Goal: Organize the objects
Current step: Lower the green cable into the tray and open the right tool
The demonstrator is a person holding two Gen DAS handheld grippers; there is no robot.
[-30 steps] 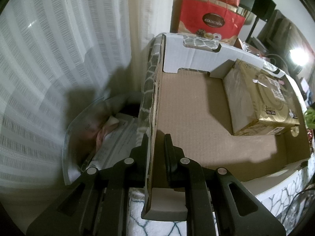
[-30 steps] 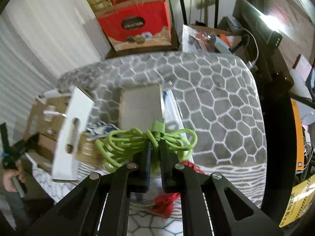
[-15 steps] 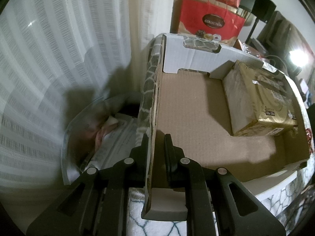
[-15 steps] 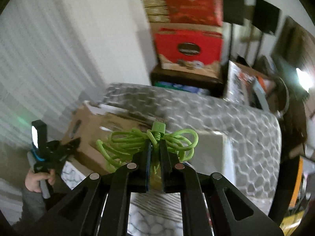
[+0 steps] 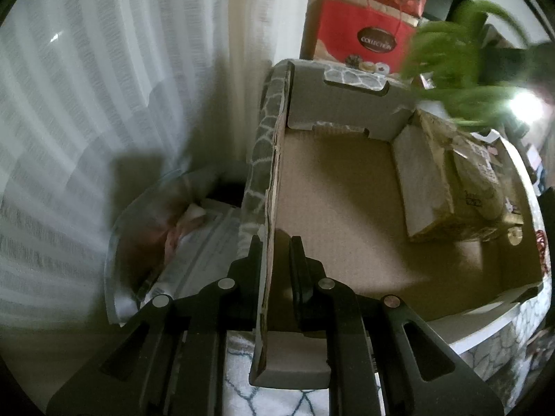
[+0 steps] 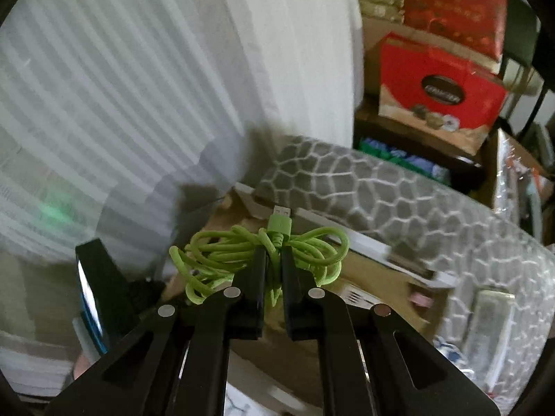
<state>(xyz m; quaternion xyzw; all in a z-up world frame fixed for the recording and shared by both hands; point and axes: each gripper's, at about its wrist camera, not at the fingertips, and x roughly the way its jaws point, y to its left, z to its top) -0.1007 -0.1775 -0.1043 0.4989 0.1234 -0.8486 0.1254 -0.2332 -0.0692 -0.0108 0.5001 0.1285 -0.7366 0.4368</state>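
Judging from how things lie now, you are in the middle of the job rather than near its end. Your left gripper point(image 5: 275, 263) has its fingers closed narrow on the near side wall of the shallow brown cardboard box point(image 5: 333, 215), one finger outside the wall and one inside, which steadies the box on the bed with the grey honeycomb-pattern cover point(image 6: 399, 208). One item already sits in the box: a gold foil-wrapped package with white labels point(image 5: 454, 187), lying against the far right wall. The rest of the box floor is bare cardboard, so there is plenty of room.

Your right gripper point(image 6: 274, 260) has its fingers pinched on the middle of a bundled lime-green braided USB cable point(image 6: 263, 253), the loops fanning out on both sides and the plug point(image 6: 279, 220) pointing forward. In the right wrist view the bundle hangs over the box's edge region; in the left wrist view the same cable point(image 5: 461, 79) shows as a green blur high at the upper right, above the far corner of the box near the gold package. So the cable is in the air, not yet set down.

What I judge is left: lower the cable onto the open floor of the box and let go. The right wrist view also shows some small items lying on the bed cover at the right edge, too blurred to name, which may need sorting afterwards. Beside the box on the left, a clear plastic bin point(image 5: 138, 235) holds papers, and red gift boxes point(image 5: 367, 38) stand behind; whether those belong to the task I cannot tell.
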